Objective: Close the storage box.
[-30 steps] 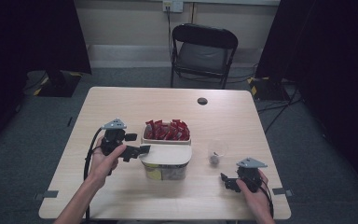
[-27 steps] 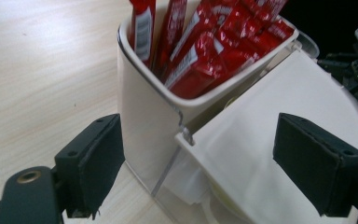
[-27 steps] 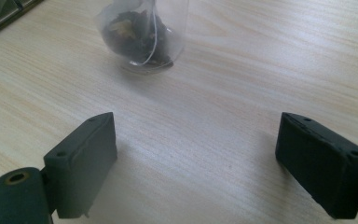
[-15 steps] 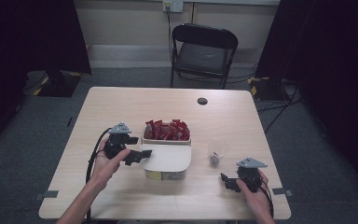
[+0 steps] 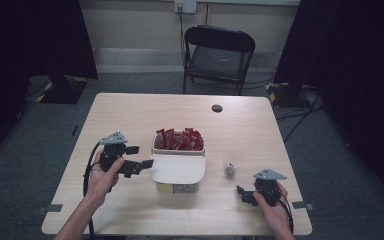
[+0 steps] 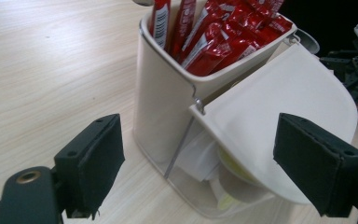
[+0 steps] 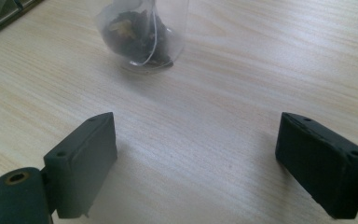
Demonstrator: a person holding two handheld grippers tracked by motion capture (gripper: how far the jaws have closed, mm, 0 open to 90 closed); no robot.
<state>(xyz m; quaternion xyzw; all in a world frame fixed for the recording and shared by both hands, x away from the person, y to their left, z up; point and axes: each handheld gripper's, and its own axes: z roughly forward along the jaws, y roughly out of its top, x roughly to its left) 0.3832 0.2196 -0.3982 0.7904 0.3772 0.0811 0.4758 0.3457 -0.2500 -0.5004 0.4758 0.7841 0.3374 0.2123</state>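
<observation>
- The lower compartment's contents under the white lid [image 6: 279, 107] of the container [image 5: 177, 165] were blurred.
- The left gripper [image 5: 136, 156] stood wide open beside the container, its jaws holding nothing.
- The right gripper [image 5: 244, 194] was spread wide, empty, facing the tea bag [image 7: 140, 39] in a clear cup [image 5: 231, 164].

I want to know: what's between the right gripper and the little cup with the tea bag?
Nothing: bare table lies between the right gripper and the cup, as the right gripper view shows.
</observation>
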